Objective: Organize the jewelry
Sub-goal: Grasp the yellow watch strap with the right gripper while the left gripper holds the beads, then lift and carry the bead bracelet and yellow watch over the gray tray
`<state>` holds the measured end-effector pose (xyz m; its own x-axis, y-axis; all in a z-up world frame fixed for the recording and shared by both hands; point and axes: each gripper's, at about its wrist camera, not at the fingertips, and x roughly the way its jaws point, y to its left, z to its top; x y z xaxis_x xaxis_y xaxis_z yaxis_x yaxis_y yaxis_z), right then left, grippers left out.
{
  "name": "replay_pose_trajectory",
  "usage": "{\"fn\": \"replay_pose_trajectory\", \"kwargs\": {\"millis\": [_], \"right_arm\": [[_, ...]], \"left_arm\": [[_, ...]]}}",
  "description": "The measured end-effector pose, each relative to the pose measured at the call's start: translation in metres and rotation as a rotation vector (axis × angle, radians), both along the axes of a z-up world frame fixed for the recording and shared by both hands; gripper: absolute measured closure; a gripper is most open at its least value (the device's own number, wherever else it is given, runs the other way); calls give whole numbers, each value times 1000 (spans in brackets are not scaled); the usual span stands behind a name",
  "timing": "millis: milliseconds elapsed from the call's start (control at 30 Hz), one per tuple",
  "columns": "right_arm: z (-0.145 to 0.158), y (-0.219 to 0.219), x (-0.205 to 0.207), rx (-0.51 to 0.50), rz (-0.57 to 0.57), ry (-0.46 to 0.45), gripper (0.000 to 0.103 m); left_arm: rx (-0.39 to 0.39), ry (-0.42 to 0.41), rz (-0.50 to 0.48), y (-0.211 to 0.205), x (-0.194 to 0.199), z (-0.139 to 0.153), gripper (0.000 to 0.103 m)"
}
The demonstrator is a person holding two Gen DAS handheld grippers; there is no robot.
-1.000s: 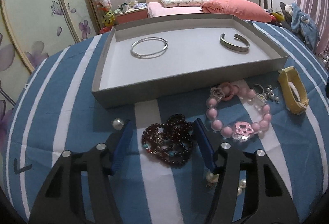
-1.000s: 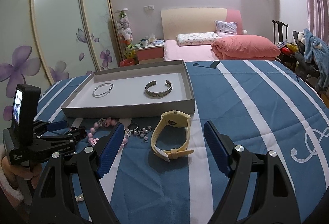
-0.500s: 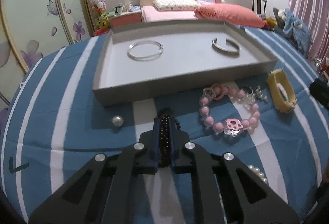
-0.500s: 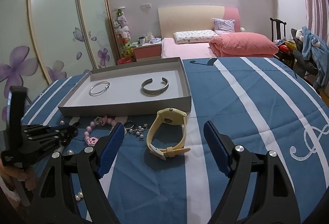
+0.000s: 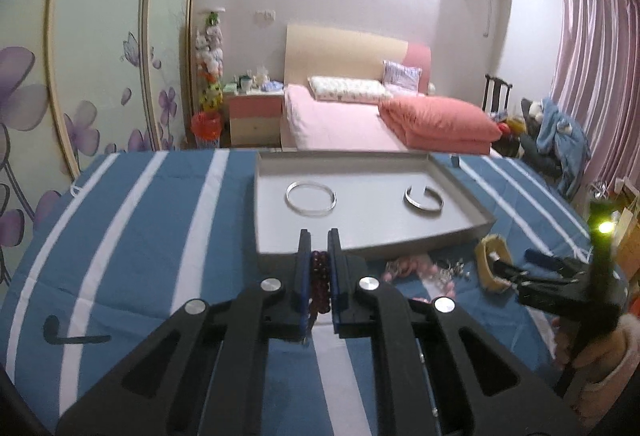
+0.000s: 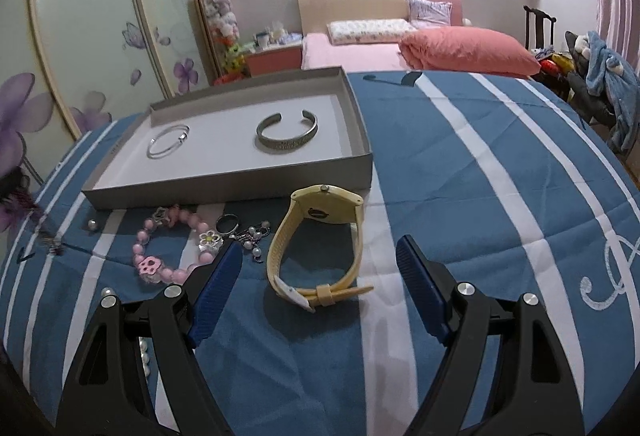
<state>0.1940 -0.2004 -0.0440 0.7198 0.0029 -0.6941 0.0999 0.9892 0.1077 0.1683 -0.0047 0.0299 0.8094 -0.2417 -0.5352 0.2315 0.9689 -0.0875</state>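
Observation:
My left gripper (image 5: 319,240) is shut on a dark red bead bracelet (image 5: 319,282), held up above the striped cloth in front of the grey tray (image 5: 460,232). Inside the tray lie a thin silver bangle (image 5: 311,197) and a silver cuff (image 5: 423,199); the right wrist view shows the same bangle (image 6: 167,141) and cuff (image 6: 287,131) in the tray (image 6: 224,183). My right gripper (image 6: 320,256) stands open low over the cloth, its fingers on either side of a yellow wristwatch (image 6: 320,248) without touching it.
A pink bead bracelet (image 6: 172,252), a small ring (image 6: 227,224), a pearl charm cluster (image 6: 252,236) and loose pearls (image 6: 93,224) lie on the blue-and-white striped cloth (image 6: 480,195) near the tray. A bed and chair stand behind.
My left gripper closed on the dark red bracelet and lifted it off the cloth toward the tray. My right gripper came lower and closer to the yellow watch, still open.

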Motion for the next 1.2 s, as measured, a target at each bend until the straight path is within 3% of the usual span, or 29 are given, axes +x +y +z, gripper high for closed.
{"fn": "replay_pose_trajectory", "kwargs": {"millis": [300,600,667,867,1200], "right_arm": [[-12,6,23,-52,-34,86,30],[-14,-6,14,-10,-24,109,58],[-13,-9,12,8,-21,101,60],[2,-8,-1,15,-8,-1,63],[41,15,-23,-66,37,-258,63]], "left_arm": [[-6,-25,5,5,-4,11,94],[-5,-28,16,9,-5,11,94],[-5,-31,19,10,-6,12,94],[-2,-44,31,10,-8,14,94],[17,-91,64,5,-15,17,94]]}}
